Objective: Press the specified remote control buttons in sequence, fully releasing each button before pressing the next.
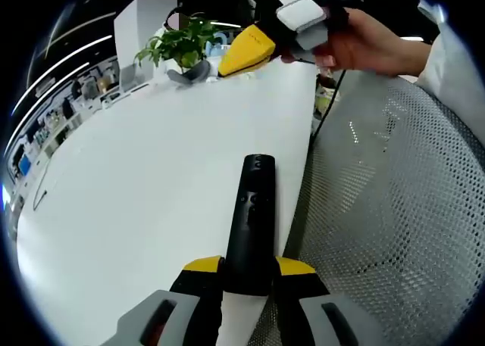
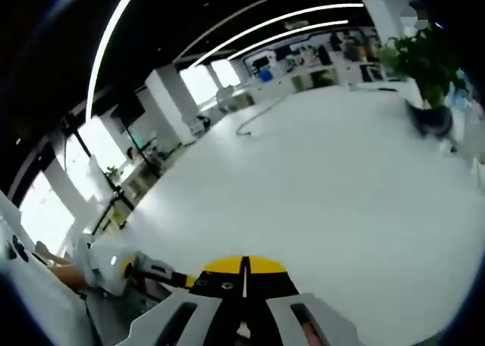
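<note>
Clamped between the yellow-tipped fingers of the left gripper [image 1: 248, 274] is the black remote control [image 1: 252, 221], held by its near end. Its body runs straight out ahead of the fingers over the white tabletop [image 1: 144, 194], close to the tabletop's edge. Small buttons show on the upper face about halfway along, though they are too small to tell apart. Beyond the far end of the remote, a potted plant [image 1: 180, 45] stands at the back of the tabletop. To the right of it and well ahead of the left fingers, the right gripper [image 1: 254, 47] hangs in the air in a person's hand [image 1: 364, 39], clear of the remote. Further right, beside the fingers, is a grey mesh surface [image 1: 394, 210], probably a chair.

In the right gripper view, the right gripper's fingers [image 2: 244, 266] are drawn fully together with nothing between them, the closed tip pointing across bare tabletop.

My reading is that no button is being pressed now and the right gripper must first come to the remote. To do this well, keep the left fingers steady so the remote does not tip. Bring the closed right tip down square onto one button, press briefly, then lift fully clear before the next.
</note>
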Demonstrator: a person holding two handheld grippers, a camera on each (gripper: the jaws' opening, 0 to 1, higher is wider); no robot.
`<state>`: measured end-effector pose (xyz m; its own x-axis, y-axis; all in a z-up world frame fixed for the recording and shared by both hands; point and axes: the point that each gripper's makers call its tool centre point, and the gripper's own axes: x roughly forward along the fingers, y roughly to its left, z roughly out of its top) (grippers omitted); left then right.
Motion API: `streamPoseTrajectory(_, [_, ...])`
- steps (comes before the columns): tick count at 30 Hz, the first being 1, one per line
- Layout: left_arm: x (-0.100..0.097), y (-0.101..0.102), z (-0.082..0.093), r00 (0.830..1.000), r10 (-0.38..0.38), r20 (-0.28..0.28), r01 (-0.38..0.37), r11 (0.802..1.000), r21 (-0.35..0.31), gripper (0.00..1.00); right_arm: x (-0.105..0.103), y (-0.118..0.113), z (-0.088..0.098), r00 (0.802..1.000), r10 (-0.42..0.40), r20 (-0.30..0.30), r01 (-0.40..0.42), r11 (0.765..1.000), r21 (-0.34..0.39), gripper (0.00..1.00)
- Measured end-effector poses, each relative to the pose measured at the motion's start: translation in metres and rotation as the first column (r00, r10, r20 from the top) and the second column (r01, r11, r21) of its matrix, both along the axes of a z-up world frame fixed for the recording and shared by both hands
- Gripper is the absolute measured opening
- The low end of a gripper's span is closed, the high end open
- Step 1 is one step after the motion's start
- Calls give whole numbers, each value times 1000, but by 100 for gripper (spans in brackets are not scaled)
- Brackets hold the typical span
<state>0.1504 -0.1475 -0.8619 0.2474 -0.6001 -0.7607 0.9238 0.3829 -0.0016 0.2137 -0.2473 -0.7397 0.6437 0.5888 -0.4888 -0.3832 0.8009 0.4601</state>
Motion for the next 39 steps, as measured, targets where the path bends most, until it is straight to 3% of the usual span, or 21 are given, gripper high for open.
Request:
streamPoseTrajectory(8, [0,0,0,1000,1,0,-1,1000,0,25,-8,-24,20,988,-89,128,95,994,-46,0])
streamPoseTrajectory(12, [0,0,0,1000,1,1,-1,1000,0,25,-11,-27,17,990,-110,88,113,993,-30,0])
streamPoseTrajectory(16, [1,0,0,1000,8,0,-8,1000,8,25,-7,-39,19,979,-132,155,148,984,-95,0])
streamPoseTrajectory(18, [1,0,0,1000,10,-1,-10,1000,11,25,-5,-45,22,968,-144,206,177,972,-153,0])
streamPoseTrajectory(19, [1,0,0,1000,12,-2,-12,1000,12,25,-2,-51,24,955,-143,260,197,961,-194,0])
streamPoseTrajectory(21, [1,0,0,1000,13,-2,-13,1000,12,25,1,-64,20,943,-137,303,228,930,-289,0])
streamPoseTrajectory(23, [1,0,0,1000,15,-3,-15,1000,12,25,7,-74,24,920,-193,341,294,916,-274,0])
streamPoseTrajectory(27, [1,0,0,1000,17,-4,-17,1000,16,25,9,-78,27,914,-217,342,312,915,-255,0])
streamPoseTrajectory(33, [1,0,0,1000,8,-4,-8,1000,18,25,12,-97,20,904,-228,363,372,837,-401,0])
streamPoseTrajectory(38, [2,0,0,1000,-6,-11,7,1000,25,25,14,-99,15,904,-235,356,378,828,-414,0])
streamPoseTrajectory(39, [3,0,0,1000,-10,-11,10,1000,28,25,12,-99,15,905,-239,351,376,836,-399,0])
